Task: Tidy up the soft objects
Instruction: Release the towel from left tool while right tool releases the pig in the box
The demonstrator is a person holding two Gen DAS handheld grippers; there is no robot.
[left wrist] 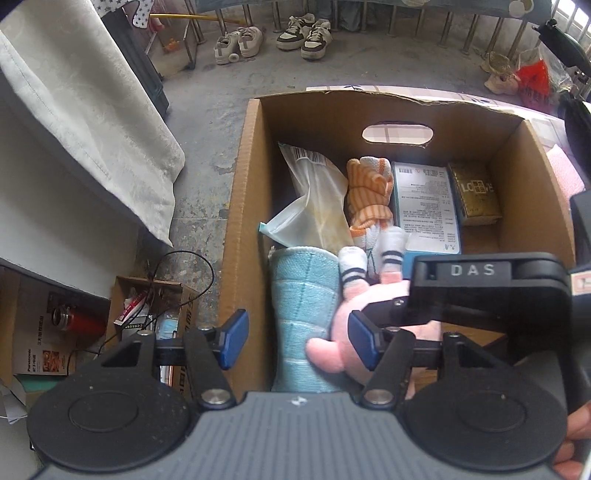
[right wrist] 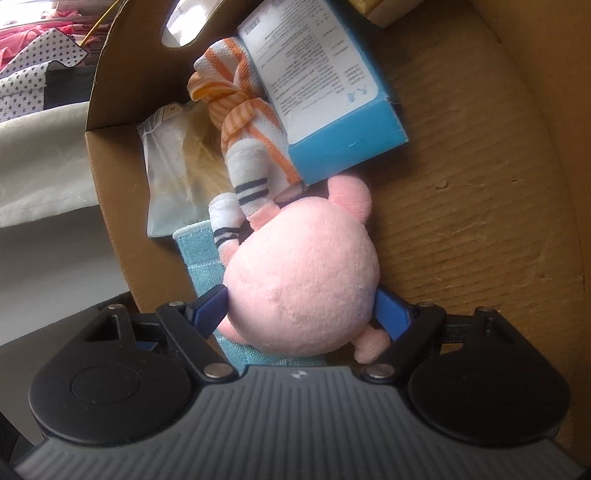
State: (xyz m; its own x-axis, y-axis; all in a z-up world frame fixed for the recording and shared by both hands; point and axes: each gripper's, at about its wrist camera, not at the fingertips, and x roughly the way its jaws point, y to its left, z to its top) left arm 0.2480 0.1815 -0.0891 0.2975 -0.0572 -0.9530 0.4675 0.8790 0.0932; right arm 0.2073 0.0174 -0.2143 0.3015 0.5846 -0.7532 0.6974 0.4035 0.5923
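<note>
Left hand-held gripper jaws parted, right hand-held gripper clamped

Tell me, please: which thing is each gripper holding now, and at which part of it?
The right gripper holds the pink plush toy across its round head. The left gripper is open and holds nothing.

The floor was bare grey concrete, dusty and stained. A pale cream curtain hung down at the left beside a white wall. Along the far side ran a railing of thin metal bars, with two pairs of sneakers on the ground before it. Soft daylight filled the space. A small open cardboard carton of clutter sat below the wall.
</note>
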